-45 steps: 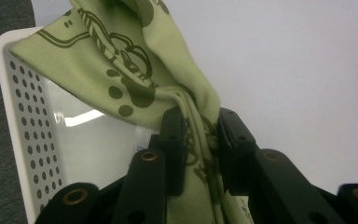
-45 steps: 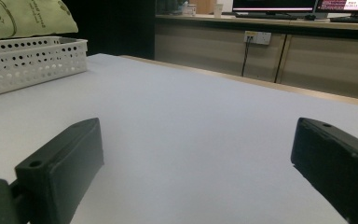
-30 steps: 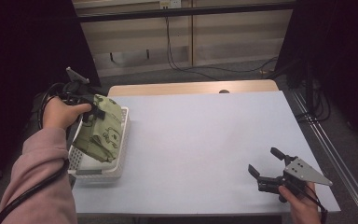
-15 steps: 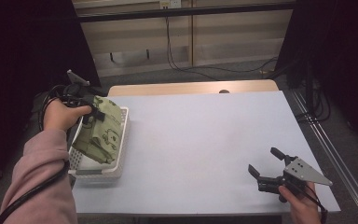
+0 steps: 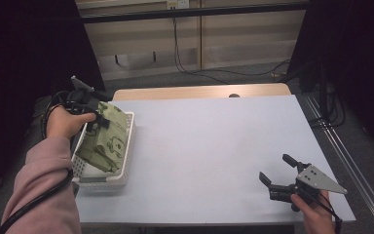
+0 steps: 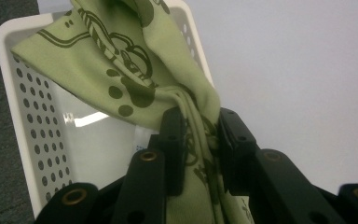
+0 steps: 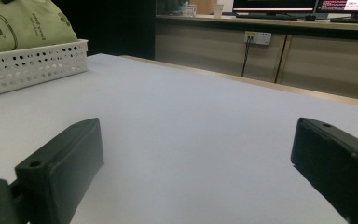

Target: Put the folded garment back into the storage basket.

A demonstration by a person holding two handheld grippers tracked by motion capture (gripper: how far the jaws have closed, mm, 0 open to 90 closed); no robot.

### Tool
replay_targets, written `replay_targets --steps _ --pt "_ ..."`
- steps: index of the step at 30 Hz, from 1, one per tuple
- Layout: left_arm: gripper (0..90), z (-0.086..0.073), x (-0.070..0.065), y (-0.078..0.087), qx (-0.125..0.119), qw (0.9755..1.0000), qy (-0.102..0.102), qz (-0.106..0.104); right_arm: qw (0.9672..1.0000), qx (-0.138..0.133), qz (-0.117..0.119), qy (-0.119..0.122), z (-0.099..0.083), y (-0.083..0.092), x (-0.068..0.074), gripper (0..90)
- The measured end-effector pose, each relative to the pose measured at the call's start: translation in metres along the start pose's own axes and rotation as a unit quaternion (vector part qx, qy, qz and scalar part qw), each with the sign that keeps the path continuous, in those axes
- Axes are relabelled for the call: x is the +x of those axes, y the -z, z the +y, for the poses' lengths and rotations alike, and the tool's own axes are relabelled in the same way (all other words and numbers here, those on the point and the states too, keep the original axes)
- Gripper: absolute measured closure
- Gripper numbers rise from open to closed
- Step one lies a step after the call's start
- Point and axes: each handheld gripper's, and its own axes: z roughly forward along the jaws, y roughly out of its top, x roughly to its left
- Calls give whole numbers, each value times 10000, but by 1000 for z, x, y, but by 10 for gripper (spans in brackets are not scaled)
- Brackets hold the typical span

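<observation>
Left gripper (image 5: 93, 123) at the table's left edge, black jaws clamped on a gathered fold of light green printed cloth (image 5: 103, 141); same pinch seen close in the left gripper view, cloth (image 6: 135, 70) bunched between the two jaws of the gripper (image 6: 200, 154) and fanning out beyond them. Cloth patterned with dark green cartoon figures and dots, hanging partly inside a white perforated plastic basket (image 5: 102, 179), upper part lifted above the rim, lower part down in the basket. Basket (image 6: 25, 116) set at the left side of the pale grey-white tabletop (image 5: 214, 146), long side running front to back. Left hand (image 5: 64, 122) wrapped round the gripper body, pink sleeve (image 5: 44, 190) coming in from the bottom left. Right gripper (image 5: 278, 171) well apart at the near right corner, jaws spread wide, nothing between them, held in the right hand (image 5: 316, 214). In the right gripper view, wide gap between the jaws (image 7: 196, 163), basket (image 7: 32, 65) and green cloth (image 7: 23, 23) far off at upper left.
</observation>
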Motion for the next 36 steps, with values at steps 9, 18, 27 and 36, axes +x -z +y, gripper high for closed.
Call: replay_targets --steps 9,18,27,36 --pt "736 -1 0 -4 44 10000 -16 -22 10000 -2 1 0 0 0 0 19" --pt "734 -1 -1 -7 40 10000 -69 23 10000 -15 9 -6 0 0 0 18" --pt "733 -3 -2 -12 24 10000 -29 9 10000 -14 9 -7 0 0 0 18" --pt "733 -4 -2 -16 69 10000 -43 25 10000 -14 -11 7 0 0 0 19"
